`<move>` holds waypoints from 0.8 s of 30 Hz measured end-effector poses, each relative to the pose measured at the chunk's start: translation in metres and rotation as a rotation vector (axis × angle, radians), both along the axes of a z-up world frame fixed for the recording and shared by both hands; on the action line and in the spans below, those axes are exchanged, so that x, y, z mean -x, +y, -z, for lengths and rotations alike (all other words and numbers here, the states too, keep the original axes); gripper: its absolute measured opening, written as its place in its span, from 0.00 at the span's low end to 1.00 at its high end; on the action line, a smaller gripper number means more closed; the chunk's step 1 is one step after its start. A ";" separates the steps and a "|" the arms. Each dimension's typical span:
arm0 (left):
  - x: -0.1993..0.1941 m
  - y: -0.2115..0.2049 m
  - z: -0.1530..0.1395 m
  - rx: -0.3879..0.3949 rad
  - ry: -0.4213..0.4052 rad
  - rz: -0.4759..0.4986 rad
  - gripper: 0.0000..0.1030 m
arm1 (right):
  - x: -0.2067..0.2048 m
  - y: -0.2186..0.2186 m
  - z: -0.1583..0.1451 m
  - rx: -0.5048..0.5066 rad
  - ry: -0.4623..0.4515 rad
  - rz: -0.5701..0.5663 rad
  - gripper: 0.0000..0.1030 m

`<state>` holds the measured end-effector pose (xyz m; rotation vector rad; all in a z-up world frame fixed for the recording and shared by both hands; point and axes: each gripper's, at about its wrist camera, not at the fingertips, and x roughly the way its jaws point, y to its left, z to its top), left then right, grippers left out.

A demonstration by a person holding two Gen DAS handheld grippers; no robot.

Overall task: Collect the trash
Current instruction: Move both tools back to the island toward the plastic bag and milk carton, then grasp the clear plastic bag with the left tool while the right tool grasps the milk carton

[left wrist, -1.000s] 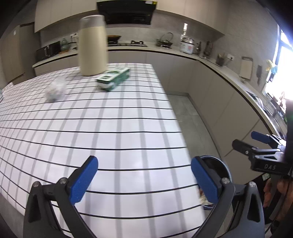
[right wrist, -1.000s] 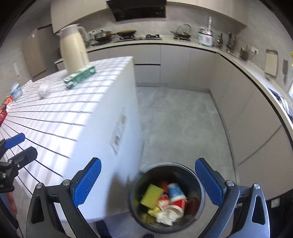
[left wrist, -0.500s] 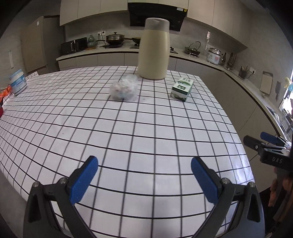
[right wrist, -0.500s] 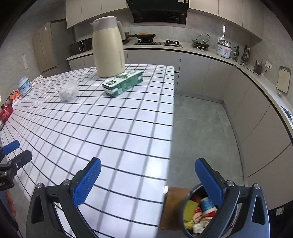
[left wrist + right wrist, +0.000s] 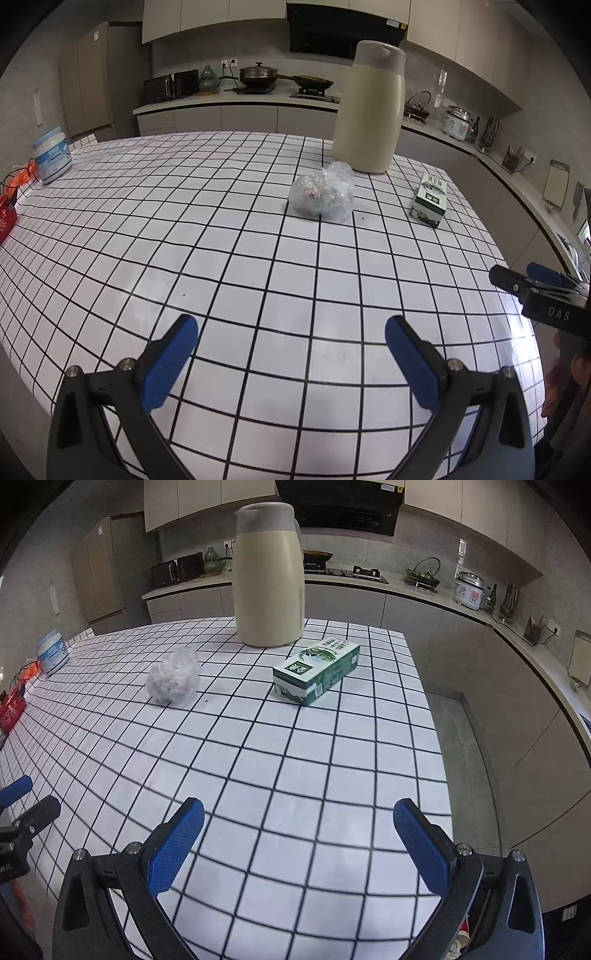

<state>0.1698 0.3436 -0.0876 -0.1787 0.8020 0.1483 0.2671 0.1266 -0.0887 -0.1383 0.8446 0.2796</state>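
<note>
A crumpled clear plastic bag (image 5: pixel 321 194) (image 5: pixel 173 679) lies on the white gridded table (image 5: pixel 221 258) (image 5: pixel 295 757), in front of a tall cream jug. To its right lies a green and white carton (image 5: pixel 430 199) (image 5: pixel 317 674) on its side. My left gripper (image 5: pixel 291 354) hangs open over the table's near edge, with nothing between its blue pads. My right gripper (image 5: pixel 299 838) is open too, empty, above the near right part of the table. The bag and the carton are well ahead of both grippers.
The cream jug (image 5: pixel 369 110) (image 5: pixel 269 576) stands at the back of the table. A white and blue tub (image 5: pixel 51 155) and red items (image 5: pixel 11 709) sit at the far left. The kitchen counter (image 5: pixel 517 635) and floor (image 5: pixel 461 738) lie to the right.
Both grippers have swung left and up, away from the trash bin on the floor, and now face the table. The bag and carton appear nearer and more central.
</note>
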 end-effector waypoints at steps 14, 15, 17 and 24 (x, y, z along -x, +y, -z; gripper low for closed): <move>-0.123 0.013 0.027 0.021 0.051 0.050 0.99 | -0.125 0.034 0.029 -0.027 0.054 0.053 1.00; -0.133 0.013 0.029 0.023 0.058 0.057 0.99 | -0.134 0.035 0.031 -0.026 0.057 0.054 1.00; -0.153 0.011 0.034 0.031 0.071 0.068 0.99 | -0.153 0.039 0.035 -0.028 0.068 0.057 1.00; -0.185 0.006 0.042 0.056 0.091 0.086 0.99 | -0.208 0.052 0.051 -0.031 0.103 0.032 1.00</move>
